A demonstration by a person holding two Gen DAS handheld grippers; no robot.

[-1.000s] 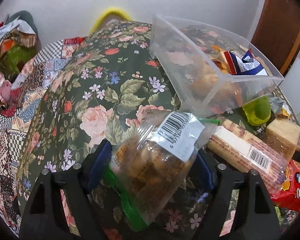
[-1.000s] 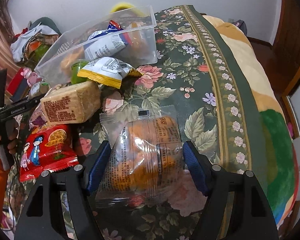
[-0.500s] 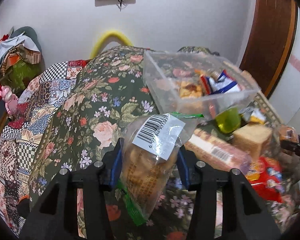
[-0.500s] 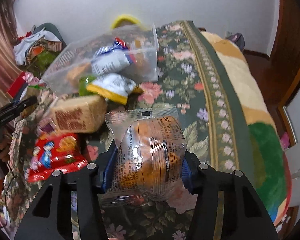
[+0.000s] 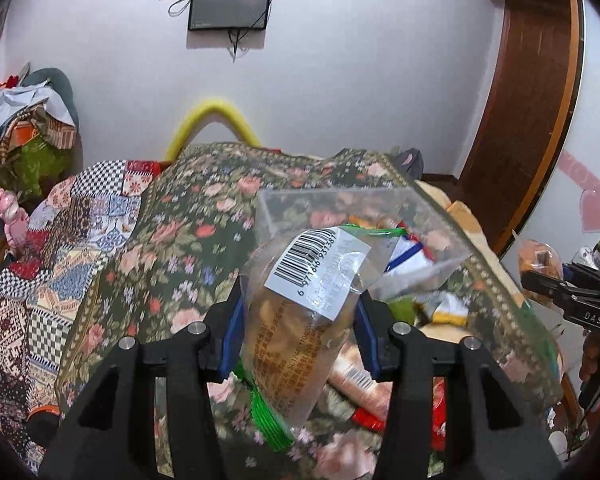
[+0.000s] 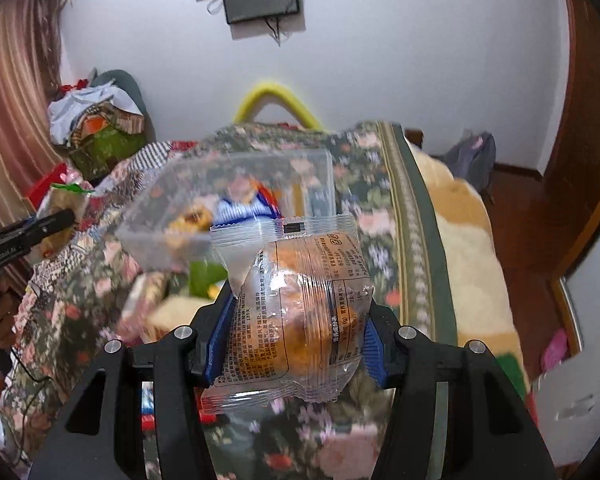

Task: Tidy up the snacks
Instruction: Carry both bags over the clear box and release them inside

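Note:
My left gripper [image 5: 298, 330] is shut on a clear bag of brown cakes with a barcode label [image 5: 296, 320], held in the air above the floral bedspread. My right gripper [image 6: 294, 344] is shut on a clear-wrapped orange bun [image 6: 300, 316], also lifted. A clear plastic bin [image 5: 332, 204] with several snacks inside stands on the bed just beyond both held packs; it also shows in the right wrist view [image 6: 236, 184]. The right gripper with its bun shows at the right edge of the left wrist view [image 5: 540, 260].
Loose snacks lie on the bedspread in front of the bin: a green cup [image 6: 202, 280], a wafer pack [image 5: 356, 372], a red pack [image 5: 366, 416]. A patchwork quilt [image 5: 52, 264] covers the left of the bed. The bed's right edge [image 6: 432, 260] drops to a wooden floor.
Both grippers have risen from the bedspread with their packs held and tilted up, so the bin now sits lower and closer in front, and the wall fills the upper view.

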